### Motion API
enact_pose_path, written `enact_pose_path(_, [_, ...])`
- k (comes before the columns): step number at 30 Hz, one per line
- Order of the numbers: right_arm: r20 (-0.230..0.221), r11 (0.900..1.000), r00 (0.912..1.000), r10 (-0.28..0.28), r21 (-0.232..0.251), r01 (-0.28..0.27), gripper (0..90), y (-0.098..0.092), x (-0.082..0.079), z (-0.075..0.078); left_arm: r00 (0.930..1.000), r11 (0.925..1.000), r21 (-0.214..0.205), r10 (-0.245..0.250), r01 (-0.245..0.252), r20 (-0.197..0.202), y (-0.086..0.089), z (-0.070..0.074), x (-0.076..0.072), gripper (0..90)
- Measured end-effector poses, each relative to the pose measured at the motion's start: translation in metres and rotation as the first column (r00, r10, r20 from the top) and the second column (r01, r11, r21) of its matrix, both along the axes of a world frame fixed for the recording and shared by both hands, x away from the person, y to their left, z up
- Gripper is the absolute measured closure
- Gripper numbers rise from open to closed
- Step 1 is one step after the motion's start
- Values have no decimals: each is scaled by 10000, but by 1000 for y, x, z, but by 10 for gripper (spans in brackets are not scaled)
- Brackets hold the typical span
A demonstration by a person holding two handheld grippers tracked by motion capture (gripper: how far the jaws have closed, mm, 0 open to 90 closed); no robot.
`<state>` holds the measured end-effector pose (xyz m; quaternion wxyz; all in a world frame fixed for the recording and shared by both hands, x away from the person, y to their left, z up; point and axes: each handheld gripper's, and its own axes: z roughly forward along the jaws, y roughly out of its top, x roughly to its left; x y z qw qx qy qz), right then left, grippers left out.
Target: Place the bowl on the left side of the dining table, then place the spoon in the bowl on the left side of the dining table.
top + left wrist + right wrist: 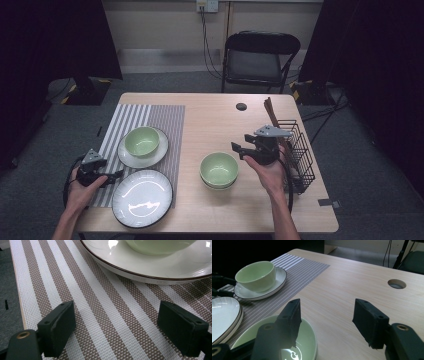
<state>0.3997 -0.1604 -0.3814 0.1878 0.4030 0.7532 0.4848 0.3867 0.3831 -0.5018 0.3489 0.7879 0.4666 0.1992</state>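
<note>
Since the glossy pale-green ceramic bowl (219, 169) on the bare wooden tabletop (215, 120) is rigid, slick, chip-prone & prob. fairly heavy, take it across the rim wall, not the flat. Right gripper (243, 148) just beside it, jaws apart, nothing between. Left gripper (116, 174) over the striped placemat (105, 322), jaws released.
</note>
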Motion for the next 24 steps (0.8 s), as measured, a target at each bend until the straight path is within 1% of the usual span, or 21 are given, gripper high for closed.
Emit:
enact_pose_path(2, [96,10000,9999,-74,-30,74,391,-4,-3,4,10000,10000,7,2,-2,0,0,0,0,145])
enact_pose_path(4, [112,10000,9999,43,48,-43,402,-7,-5,6,10000,10000,4,1,-1,2,0,0,0,145])
enact_pose_path(6, [213,10000,9998,28,3,-28,407,-10,-7,9,10000,10000,-2,-4,4,-4,0,0,0,145])
enact_pose_path(7, [214,9999,9998,12,116,-15,413,-12,-8,11,10000,10000,-5,-3,3,-3,0,0,0,145])
enact_pose_path(9, [265,10000,9996,33,11,-33,415,-15,-10,15,10000,10000,-1,-3,3,-3,0,0,0,145])
enact_pose_path(11, [321,10000,9995,36,26,-36,423,-20,-12,18,10000,10000,-7,-1,1,-2,0,0,0,145])
enact_pose_path(15, [275,10000,9996,22,-11,-21,448,-26,-12,23,10000,10000,1,-3,3,-2,0,0,0,145])
enact_pose_path(21, [279,9998,9995,154,-139,-150,477,-30,-14,25,10000,10000,0,-3,3,-4,0,0,0,145])
enact_pose_path(22, [278,9997,9994,211,-81,-209,477,-29,-16,27,10000,10000,3,1,-1,1,0,0,0,145])
enact_pose_path(23, [337,9994,9988,341,91,-344,480,-28,-21,30,10000,10000,2,-1,1,-1,0,0,0,145])
enact_pose_path(24, [452,9991,9981,412,3,-413,481,-25,-24,34,10000,10000,1,-1,1,-5,0,0,0,145])
